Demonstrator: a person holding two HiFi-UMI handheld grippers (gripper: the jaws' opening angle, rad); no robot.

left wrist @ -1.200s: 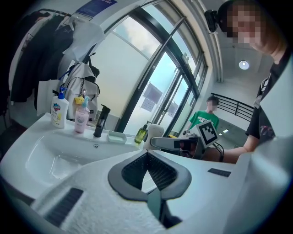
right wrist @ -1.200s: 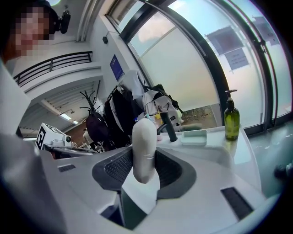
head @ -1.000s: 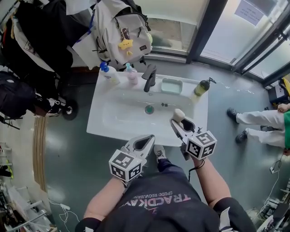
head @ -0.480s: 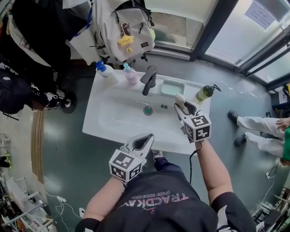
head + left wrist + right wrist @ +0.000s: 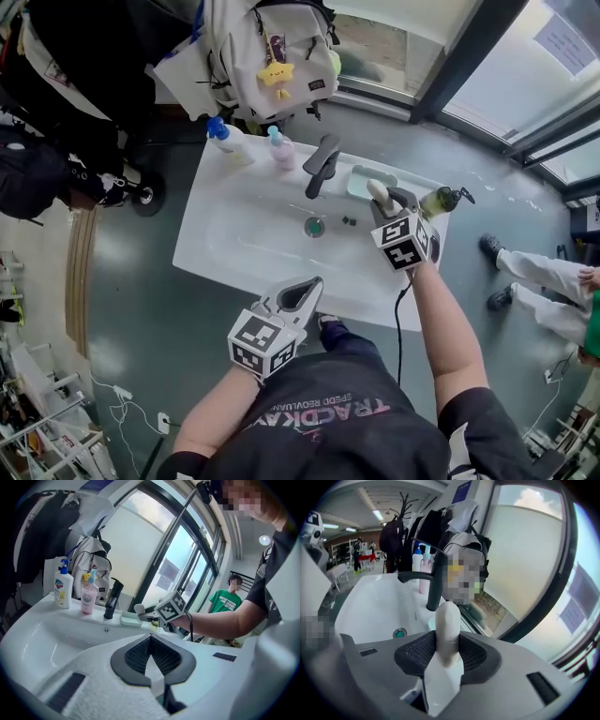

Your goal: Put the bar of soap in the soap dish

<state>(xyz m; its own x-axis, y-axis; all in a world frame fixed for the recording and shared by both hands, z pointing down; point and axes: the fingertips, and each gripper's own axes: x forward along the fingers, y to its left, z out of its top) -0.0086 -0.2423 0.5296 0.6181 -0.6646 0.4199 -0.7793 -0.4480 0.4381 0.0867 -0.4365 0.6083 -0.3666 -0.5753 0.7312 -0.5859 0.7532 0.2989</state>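
Note:
A cream bar of soap [image 5: 448, 630] stands on edge between the jaws of my right gripper [image 5: 449, 654], which is shut on it. In the head view that gripper [image 5: 383, 199] holds the soap [image 5: 377, 192] just over the pale green soap dish [image 5: 359, 180] at the back of the white sink [image 5: 244, 246]. The dish [image 5: 130, 618] also shows in the left gripper view, with the right gripper [image 5: 146, 616] beside it. My left gripper [image 5: 302, 295] hangs at the sink's front edge, its jaws together with nothing between them [image 5: 151, 641].
A black tap [image 5: 322, 165] stands left of the dish, a green pump bottle [image 5: 442, 201] to its right. Two more pump bottles [image 5: 255, 145] sit at the back left. A drain [image 5: 314, 226] lies mid-basin. A backpack [image 5: 264, 52] hangs behind. A person [image 5: 539, 279] stands at right.
My right gripper has carried the soap from the sink's front right toward the back, up to the soap dish. The left gripper has stayed put.

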